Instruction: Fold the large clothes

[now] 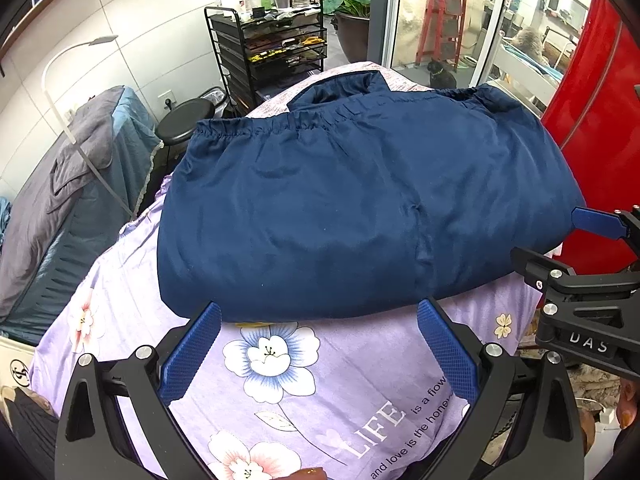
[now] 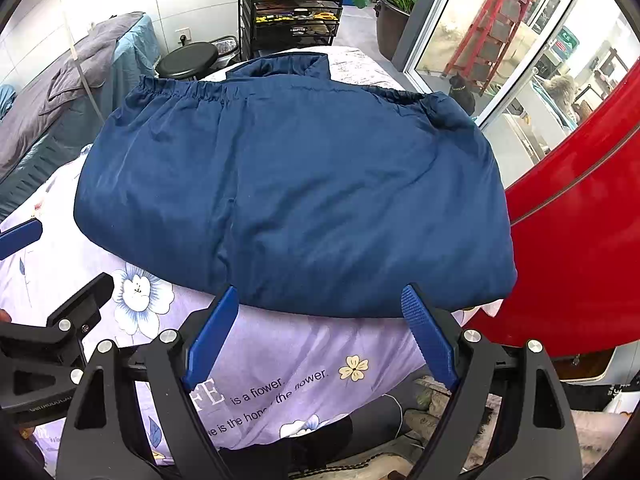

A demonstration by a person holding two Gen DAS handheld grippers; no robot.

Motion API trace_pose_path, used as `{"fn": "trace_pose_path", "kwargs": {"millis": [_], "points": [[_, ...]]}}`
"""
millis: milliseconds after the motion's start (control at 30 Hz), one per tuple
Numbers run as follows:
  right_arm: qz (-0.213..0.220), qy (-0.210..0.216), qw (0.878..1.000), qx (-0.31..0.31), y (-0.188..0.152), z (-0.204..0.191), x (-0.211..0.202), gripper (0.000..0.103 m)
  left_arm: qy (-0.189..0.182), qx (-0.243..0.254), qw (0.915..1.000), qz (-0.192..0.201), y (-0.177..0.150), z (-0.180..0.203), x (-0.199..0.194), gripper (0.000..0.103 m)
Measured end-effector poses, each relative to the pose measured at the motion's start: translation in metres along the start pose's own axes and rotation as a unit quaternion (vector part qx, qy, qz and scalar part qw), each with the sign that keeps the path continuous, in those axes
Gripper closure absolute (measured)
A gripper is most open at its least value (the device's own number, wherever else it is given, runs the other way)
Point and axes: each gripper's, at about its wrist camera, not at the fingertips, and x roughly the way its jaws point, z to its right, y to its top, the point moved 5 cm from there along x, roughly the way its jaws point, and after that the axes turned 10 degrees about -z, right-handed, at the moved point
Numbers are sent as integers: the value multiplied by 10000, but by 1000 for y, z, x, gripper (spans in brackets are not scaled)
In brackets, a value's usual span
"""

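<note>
A navy blue garment (image 1: 360,208) with an elastic gathered edge lies folded into a thick bundle on a lilac floral sheet (image 1: 312,392). It also shows in the right wrist view (image 2: 296,196). My left gripper (image 1: 320,312) is open and empty, its blue pads just short of the bundle's near edge. My right gripper (image 2: 320,300) is open and empty, also at the near edge, further right. The right gripper shows at the right of the left wrist view (image 1: 576,248). The left gripper shows at the left of the right wrist view (image 2: 52,260).
The sheet covers a table (image 2: 360,60). A red cabinet (image 2: 580,220) stands close on the right. A black stool (image 1: 186,116), a black drawer cart (image 1: 276,44) with bottles and a grey-draped couch (image 1: 72,184) stand behind and left. A black cat (image 1: 440,74) sits by the glass door.
</note>
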Motion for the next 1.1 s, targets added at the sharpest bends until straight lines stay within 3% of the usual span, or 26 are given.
{"fn": "trace_pose_path", "kwargs": {"millis": [700, 1100], "points": [[-16, -16, 10000, 52, -4, 2, 3, 20, -106, 26, 9999, 110, 5, 6, 0, 6], [9, -3, 9999, 130, -6, 1, 1, 20, 29, 31, 10000, 38, 6, 5, 1, 6]]}}
